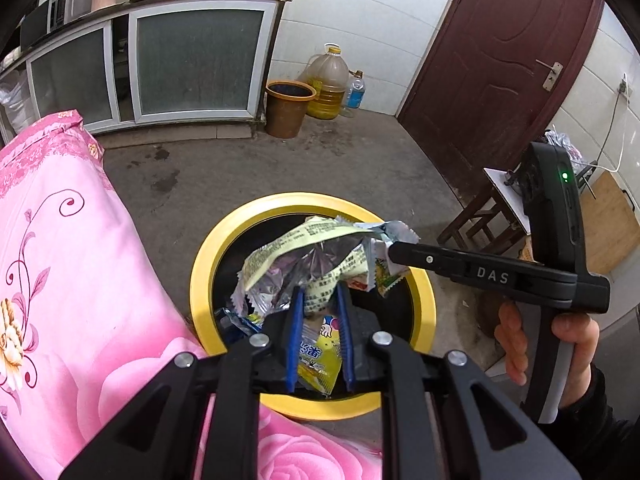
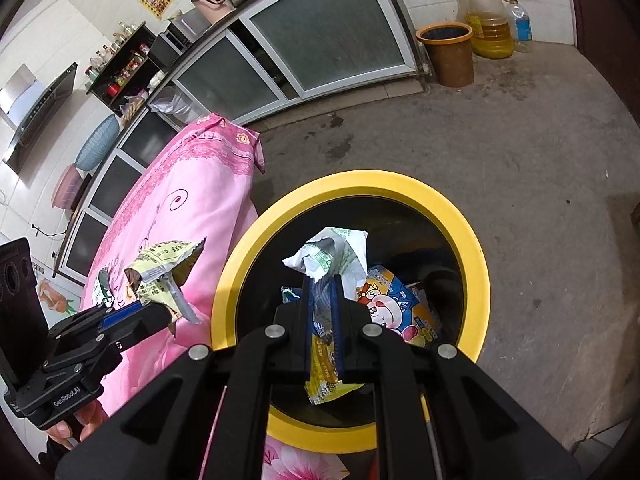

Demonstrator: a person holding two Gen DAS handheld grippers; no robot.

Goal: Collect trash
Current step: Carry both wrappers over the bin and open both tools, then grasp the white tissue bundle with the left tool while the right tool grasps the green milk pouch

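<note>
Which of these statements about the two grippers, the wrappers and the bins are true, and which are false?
1. The left gripper is shut on a yellow wrapper. True.
2. The right gripper is open and holds nothing. False: it is shut on a white wrapper.
3. The yellow bin already has a wrapper inside. True: a cartoon wrapper lies in it.
4. The brown bin stands on the pink cloth. False: it stands on the floor by the cabinet.
5. The door is white. False: it is dark red-brown.
</note>
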